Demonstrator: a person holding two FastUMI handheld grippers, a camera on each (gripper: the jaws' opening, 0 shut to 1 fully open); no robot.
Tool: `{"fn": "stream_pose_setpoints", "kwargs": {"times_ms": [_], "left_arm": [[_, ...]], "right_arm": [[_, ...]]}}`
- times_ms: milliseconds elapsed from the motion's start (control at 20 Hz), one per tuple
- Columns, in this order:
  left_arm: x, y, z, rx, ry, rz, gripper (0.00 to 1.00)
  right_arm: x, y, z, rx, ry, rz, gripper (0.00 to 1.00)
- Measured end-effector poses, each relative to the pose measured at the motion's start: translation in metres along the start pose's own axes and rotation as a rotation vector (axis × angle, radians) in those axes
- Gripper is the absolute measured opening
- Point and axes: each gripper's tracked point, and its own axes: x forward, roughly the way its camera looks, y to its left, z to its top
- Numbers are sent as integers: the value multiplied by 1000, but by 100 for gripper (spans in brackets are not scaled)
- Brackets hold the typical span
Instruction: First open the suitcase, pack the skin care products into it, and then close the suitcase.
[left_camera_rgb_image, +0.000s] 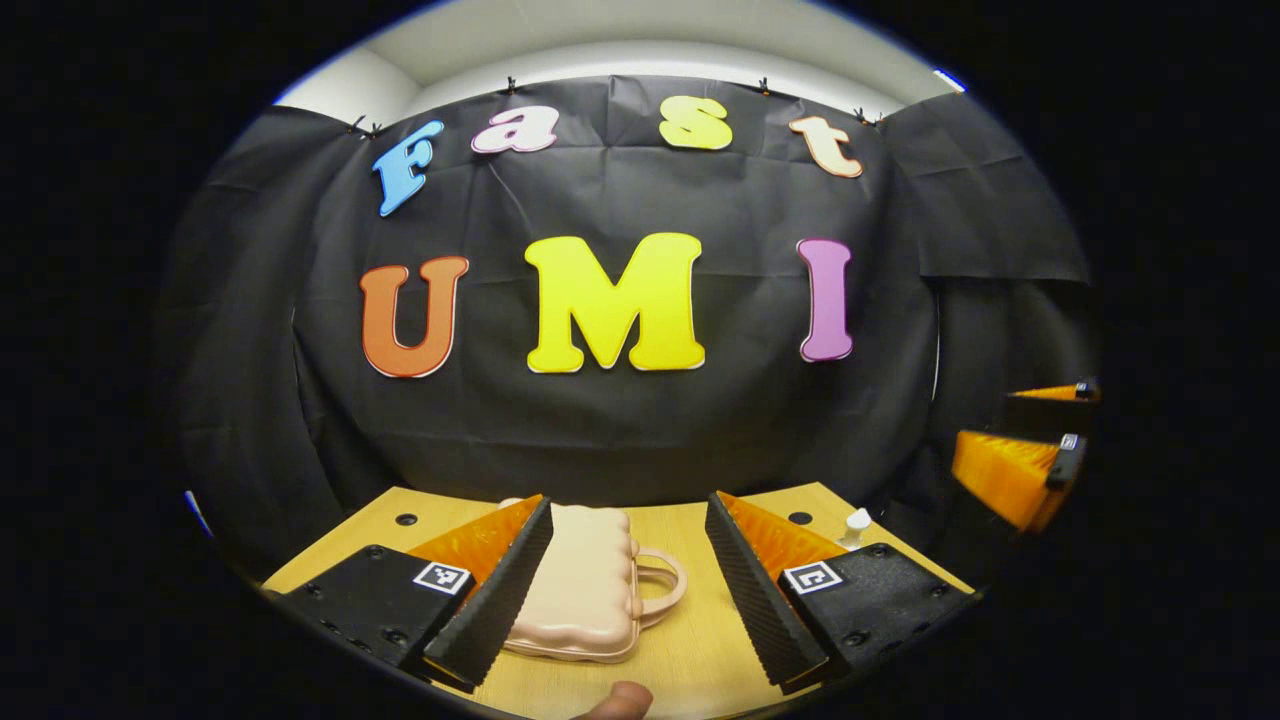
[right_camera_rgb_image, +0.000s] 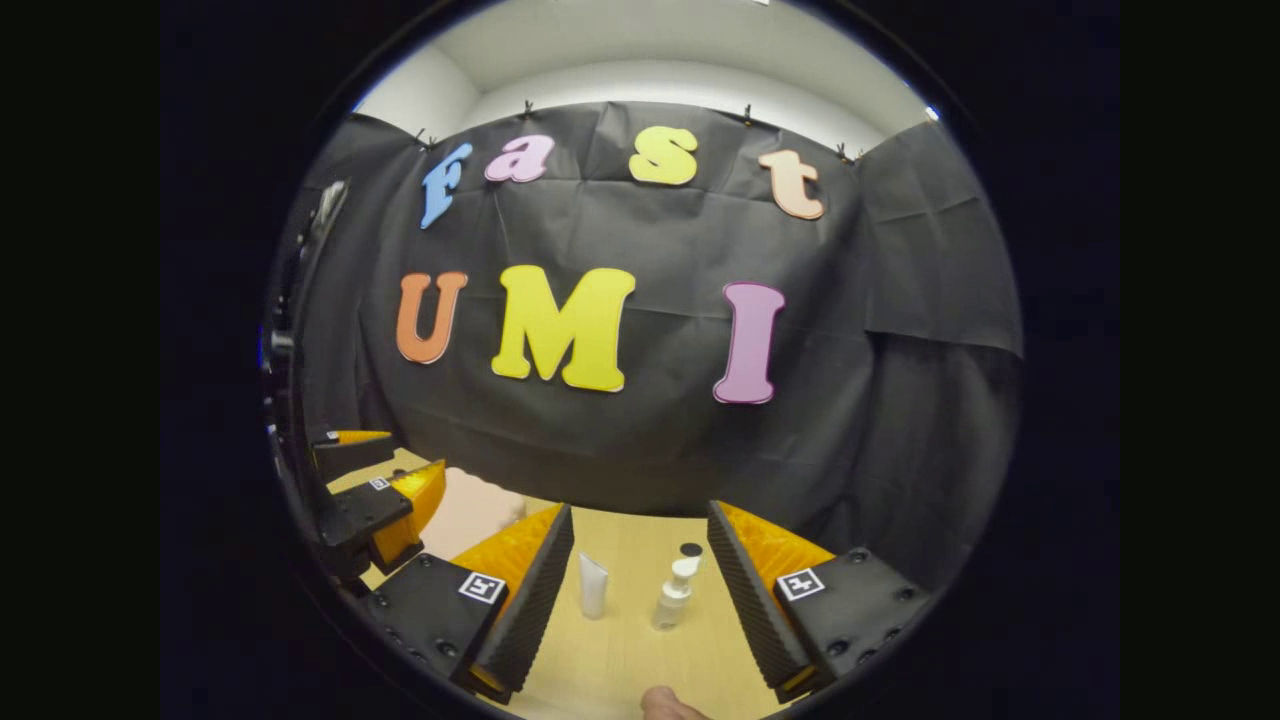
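The suitcase (left_camera_rgb_image: 585, 585) is lying closed on the table (left_camera_rgb_image: 690, 650), so opening is the step pending. Both the left gripper (left_camera_rgb_image: 628, 590) and right gripper (right_camera_rgb_image: 640, 600) are hovering with fingers apart; the tube (right_camera_rgb_image: 593, 585) and pump bottle (right_camera_rgb_image: 675, 592) are waiting near the right one. Next, the left needs to catch the lid edge
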Motion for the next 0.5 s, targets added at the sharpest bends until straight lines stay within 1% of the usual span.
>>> {"fn": "stream_pose_setpoints", "kwargs": {"times_ms": [150,200,400,500], "left_arm": [[17,6,-35,44,62,26,98],[23,4,-46,51,77,19,98],[42,-2,-80,137,135,19,99],[48,-9,-94,171,161,13,100]], "right_arm": [[1,-27,-10,-10,14,-46,80],[1,-36,-14,-11,25,-60,80],[1,-74,-37,-7,71,-115,80],[1,-89,-47,-1,92,-130,80]]}}
